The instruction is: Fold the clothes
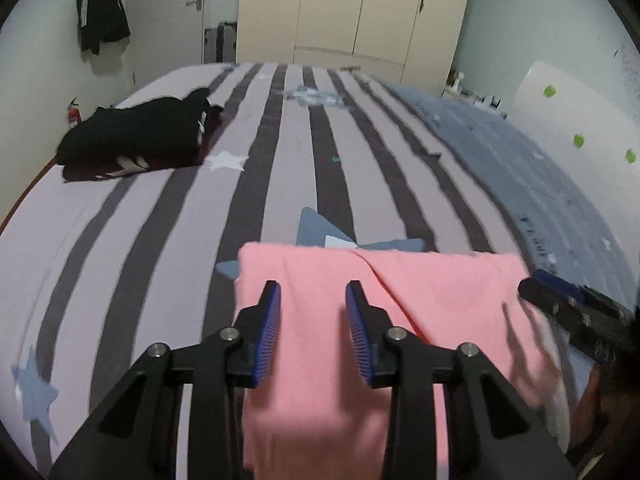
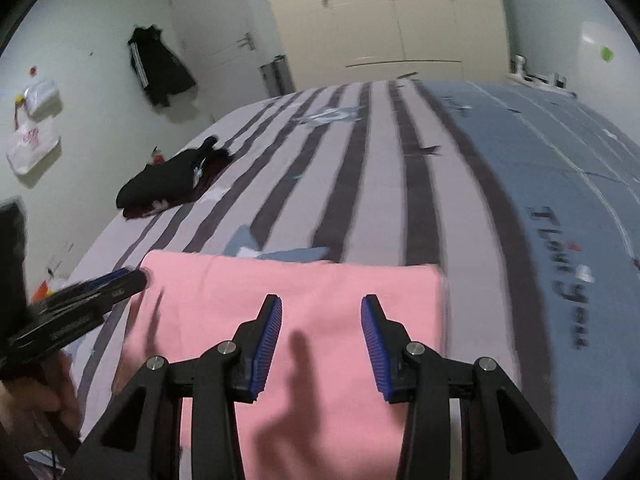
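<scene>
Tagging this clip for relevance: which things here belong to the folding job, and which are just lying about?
Job:
pink garment
left gripper
right gripper
folded dark clothes
bed

Lying about:
hanging black jacket
wardrobe
fire extinguisher
wall bags

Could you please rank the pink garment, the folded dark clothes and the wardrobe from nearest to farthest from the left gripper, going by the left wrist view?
From the left gripper:
1. Pink garment, directly beneath the open jaws on the bed.
2. Folded dark clothes, farther up the bed, to the left.
3. Wardrobe, against the far wall beyond the bed.
</scene>
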Tool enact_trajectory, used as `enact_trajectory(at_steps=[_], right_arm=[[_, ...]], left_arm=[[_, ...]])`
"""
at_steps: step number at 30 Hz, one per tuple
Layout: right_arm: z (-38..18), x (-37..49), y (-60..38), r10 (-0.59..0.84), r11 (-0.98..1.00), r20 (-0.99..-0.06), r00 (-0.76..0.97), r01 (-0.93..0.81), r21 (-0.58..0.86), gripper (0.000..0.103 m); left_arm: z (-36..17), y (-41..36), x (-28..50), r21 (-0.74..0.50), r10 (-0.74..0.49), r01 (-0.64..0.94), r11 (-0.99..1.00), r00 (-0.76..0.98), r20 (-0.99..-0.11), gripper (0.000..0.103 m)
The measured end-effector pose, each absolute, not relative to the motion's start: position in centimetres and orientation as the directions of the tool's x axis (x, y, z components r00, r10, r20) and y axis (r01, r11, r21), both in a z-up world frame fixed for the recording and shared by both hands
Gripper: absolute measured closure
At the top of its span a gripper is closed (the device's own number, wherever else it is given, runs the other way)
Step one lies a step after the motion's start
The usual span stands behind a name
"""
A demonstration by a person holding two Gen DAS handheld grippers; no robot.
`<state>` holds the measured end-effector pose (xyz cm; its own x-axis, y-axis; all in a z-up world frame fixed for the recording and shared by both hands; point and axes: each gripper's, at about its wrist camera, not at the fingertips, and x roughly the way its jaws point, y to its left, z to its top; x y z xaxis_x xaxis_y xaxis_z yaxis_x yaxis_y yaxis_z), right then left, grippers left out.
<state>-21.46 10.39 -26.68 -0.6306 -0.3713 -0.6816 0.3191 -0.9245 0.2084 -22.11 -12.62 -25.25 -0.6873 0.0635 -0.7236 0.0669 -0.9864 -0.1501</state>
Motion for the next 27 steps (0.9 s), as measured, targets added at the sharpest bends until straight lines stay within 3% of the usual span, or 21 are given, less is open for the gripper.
enact_trajectory(at_steps=[4, 7, 14, 19, 23, 27], right_arm=[[-29.3, -24.1, 8.4, -0.320, -0.943, -0.693, -0.646, 0.287, 0.168, 0.065], [-30.7, -25.5, 8.3, -0.264, -0.959, -0.690, -0.674, 0.261, 0.111, 0.066], [-31.7, -27.7, 10.7, -0.199, -0.973, -0.700, -0.686, 0.224, 0.057, 0.066], [-31.6, -27.2, 12.7, -0.151, -0.978, -0.722, -0.675, 0.207, 0.012, 0.067], [-30.6, -26.5, 16.2, -0.143, -0.990, -0.737, -0.661, 0.103, 0.100, 0.067], [-29.1, -24.2, 15.5, -0.255, -0.967, -0.723, -0.642, 0.178, 0.183, 0.067]], left_arm=[[-27.2, -12.2, -24.3, -0.075, 0.017, 0.057, -0.996, -0.674, -0.739, 0.078], [-29.2, -13.1, -25.0, -0.061, -0.011, 0.089, -0.994, -0.650, -0.760, 0.094], [-29.9, -13.9, -24.7, -0.097, 0.009, 0.097, -0.991, -0.657, -0.754, 0.094], [-28.7, -14.8, -23.2, -0.080, -0.047, 0.161, -0.984, -0.659, -0.751, 0.098], [-27.3, -14.3, -21.2, -0.139, 0.005, 0.149, -0.979, -0.666, -0.746, 0.097], [-26.0, -11.3, -19.3, -0.200, 0.123, 0.036, -0.979, -0.679, -0.723, 0.093]])
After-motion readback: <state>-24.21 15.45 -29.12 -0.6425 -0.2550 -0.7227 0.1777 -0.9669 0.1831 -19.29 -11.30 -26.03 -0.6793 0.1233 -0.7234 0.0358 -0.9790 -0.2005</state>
